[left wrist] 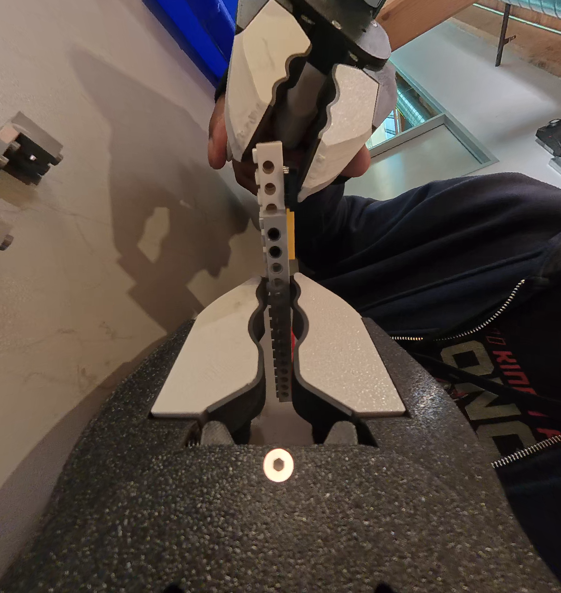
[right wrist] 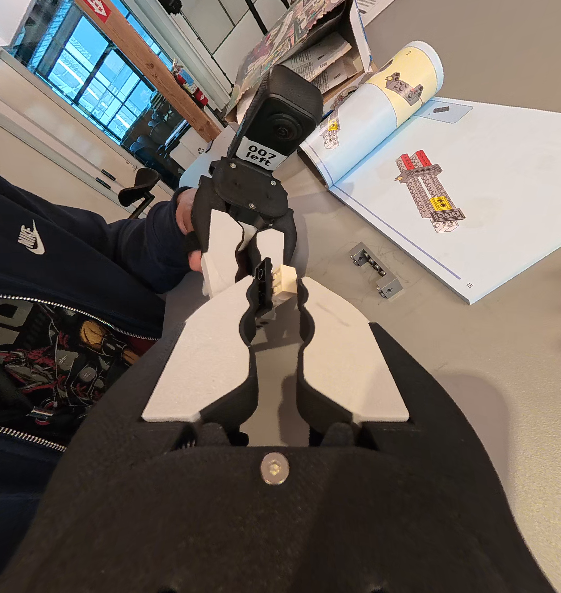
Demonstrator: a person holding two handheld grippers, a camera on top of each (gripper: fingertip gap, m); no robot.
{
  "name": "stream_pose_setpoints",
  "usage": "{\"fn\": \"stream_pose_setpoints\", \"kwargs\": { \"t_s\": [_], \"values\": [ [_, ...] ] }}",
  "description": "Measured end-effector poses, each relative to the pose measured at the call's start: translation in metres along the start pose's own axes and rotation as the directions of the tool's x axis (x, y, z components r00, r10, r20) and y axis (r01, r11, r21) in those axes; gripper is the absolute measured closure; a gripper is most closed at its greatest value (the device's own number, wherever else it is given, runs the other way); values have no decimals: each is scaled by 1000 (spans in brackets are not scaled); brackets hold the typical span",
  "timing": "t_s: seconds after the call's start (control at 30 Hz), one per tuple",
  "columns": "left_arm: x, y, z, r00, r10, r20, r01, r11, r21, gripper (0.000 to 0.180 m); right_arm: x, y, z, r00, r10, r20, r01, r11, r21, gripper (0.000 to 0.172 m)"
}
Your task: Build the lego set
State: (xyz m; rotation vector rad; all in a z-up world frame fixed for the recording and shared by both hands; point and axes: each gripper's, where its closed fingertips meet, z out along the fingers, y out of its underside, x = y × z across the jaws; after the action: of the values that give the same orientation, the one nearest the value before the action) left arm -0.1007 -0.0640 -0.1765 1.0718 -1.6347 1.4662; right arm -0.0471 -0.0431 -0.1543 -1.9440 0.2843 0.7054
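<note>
Left gripper (left wrist: 277, 282) fingers are clamping the brick beam (left wrist: 275, 250) lengthwise; right gripper (right wrist: 274, 282) fingers, narrowly parted, are closing on its far white end (right wrist: 285, 279).

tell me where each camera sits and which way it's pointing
Left wrist view: sits on the left gripper, looking along its fingers, shut on a long brick assembly, toward the right gripper, a hand and dark sleeve.
Right wrist view: sits on the right gripper, facing the left gripper, table, open instruction booklet and jacket.
Shared: both grippers and the brick assembly.
</note>
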Motion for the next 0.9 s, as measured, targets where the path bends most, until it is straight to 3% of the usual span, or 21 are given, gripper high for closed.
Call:
{"fn": "stream_pose_setpoints", "kwargs": {
  "t_s": [0.4, 0.63, 0.9],
  "values": [
    [3, 2, 1, 999, 32, -9, -32, 999, -11, 167, -4, -2, 0, 999, -33, 25, 32, 999, 23, 150],
    [3, 1, 0, 998, 61, 3, -61, 998, -16, 156, -7, -3, 0, 995, -96, 8, 96, 995, 32, 152],
    [5, -9, -8, 997, 76, -4, -76, 996, 44, 155, -13, 1, 6, 993, -113, 26, 113, 993, 18, 152]
  ]
}}
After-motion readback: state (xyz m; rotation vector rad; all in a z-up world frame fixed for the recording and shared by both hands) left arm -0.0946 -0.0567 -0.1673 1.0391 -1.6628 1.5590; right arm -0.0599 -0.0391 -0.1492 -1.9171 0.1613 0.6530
